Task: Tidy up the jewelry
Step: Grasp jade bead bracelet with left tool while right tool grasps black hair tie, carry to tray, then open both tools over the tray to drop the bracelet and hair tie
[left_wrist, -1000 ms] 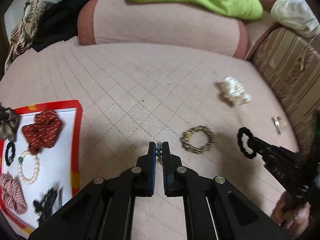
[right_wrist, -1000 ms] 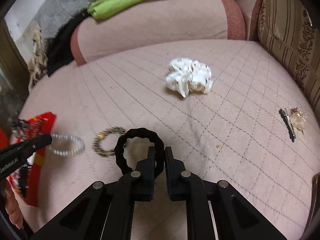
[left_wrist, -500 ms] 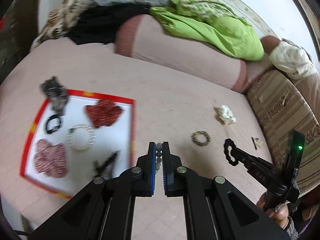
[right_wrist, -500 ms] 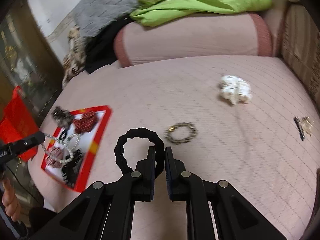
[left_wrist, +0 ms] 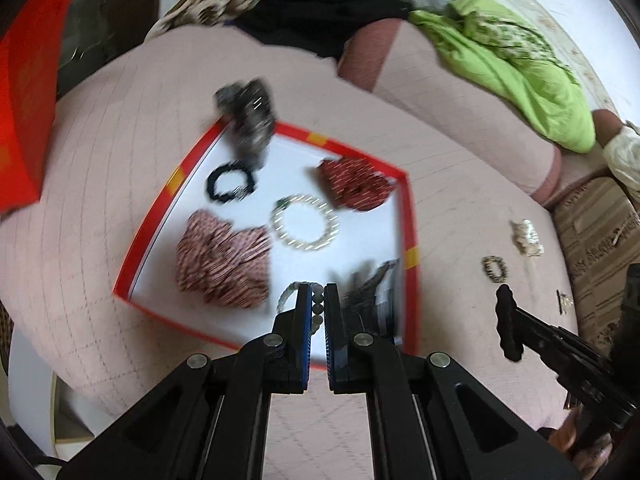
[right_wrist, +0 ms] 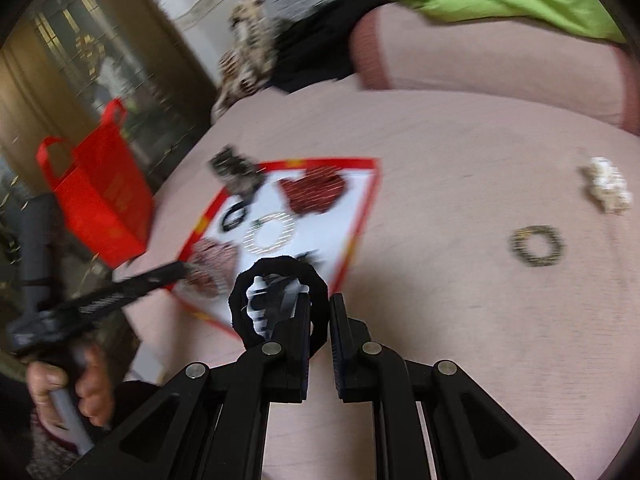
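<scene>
My left gripper (left_wrist: pixel 317 300) is shut on a pale bead bracelet (left_wrist: pixel 289 295) and holds it above the near side of the red-edged white tray (left_wrist: pixel 406 224). My right gripper (right_wrist: pixel 320 308) is shut on a black scalloped hair tie (right_wrist: pixel 244 312), held above the bed just right of the tray (right_wrist: pixel 362 216); it also shows in the left wrist view (left_wrist: pixel 507 322). On the tray lie a pearl bracelet (left_wrist: pixel 305 222), a black hair tie (left_wrist: pixel 230 182), a red scrunchie (left_wrist: pixel 356 188), a pink striped scrunchie (left_wrist: pixel 224 260) and dark clips (left_wrist: pixel 370 280).
A gold bracelet (right_wrist: pixel 537 246) and a white scrunchie (right_wrist: pixel 608 190) lie on the pink bed to the right. A grey scrunchie (left_wrist: pixel 248 118) sits on the tray's far rim. A red bag (right_wrist: pixel 100 200) stands at the left. Pillows and green cloth (left_wrist: pixel 504 60) lie behind.
Both grippers have swung left toward the tray. My left gripper with the bead bracelet is now over the tray. My right gripper still holds the black hair tie.
</scene>
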Available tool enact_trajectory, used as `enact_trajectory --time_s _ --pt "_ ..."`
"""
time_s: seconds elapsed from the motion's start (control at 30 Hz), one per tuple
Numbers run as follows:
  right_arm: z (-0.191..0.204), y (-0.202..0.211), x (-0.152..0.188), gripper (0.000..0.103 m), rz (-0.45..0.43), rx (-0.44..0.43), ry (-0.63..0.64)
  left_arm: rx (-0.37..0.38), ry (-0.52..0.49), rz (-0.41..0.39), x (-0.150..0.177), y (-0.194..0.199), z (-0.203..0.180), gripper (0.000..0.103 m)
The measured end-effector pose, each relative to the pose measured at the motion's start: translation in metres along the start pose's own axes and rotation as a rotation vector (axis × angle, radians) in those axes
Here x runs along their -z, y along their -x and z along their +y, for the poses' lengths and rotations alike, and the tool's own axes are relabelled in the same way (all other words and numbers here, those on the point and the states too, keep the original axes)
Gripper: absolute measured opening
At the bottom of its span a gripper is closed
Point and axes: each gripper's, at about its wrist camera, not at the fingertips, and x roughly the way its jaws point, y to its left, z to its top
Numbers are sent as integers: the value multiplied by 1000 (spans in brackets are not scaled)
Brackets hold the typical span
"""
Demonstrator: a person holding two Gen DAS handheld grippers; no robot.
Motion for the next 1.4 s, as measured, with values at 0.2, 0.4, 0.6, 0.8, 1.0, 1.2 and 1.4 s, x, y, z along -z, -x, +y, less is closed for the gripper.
enact_trajectory --time_s 0.2,0.4,0.6,0.8,1.0,1.2,1.4 --pt "53 -44 4 11 69 -47 105 -39 55 45 9 -26 34 5" --pt "74 -93 6 11 144 -88 123 -69 82 50 12 -39 54 5" --pt "71 -124 9 11 186 -20 127 -74 52 29 11 -45 55 5" --pt "66 -127 0 11 155 101 189 -67 13 23 12 -51 47 5" --pt "64 -128 -3 11 142 132 202 -49 12 -11 14 -47 46 5" --pt "68 -122 -2 29 124 140 206 -33 3 -67 17 -35 44 10" --pt "73 -107 2 37 103 127 203 -41 -32 -145 21 -21 35 34"
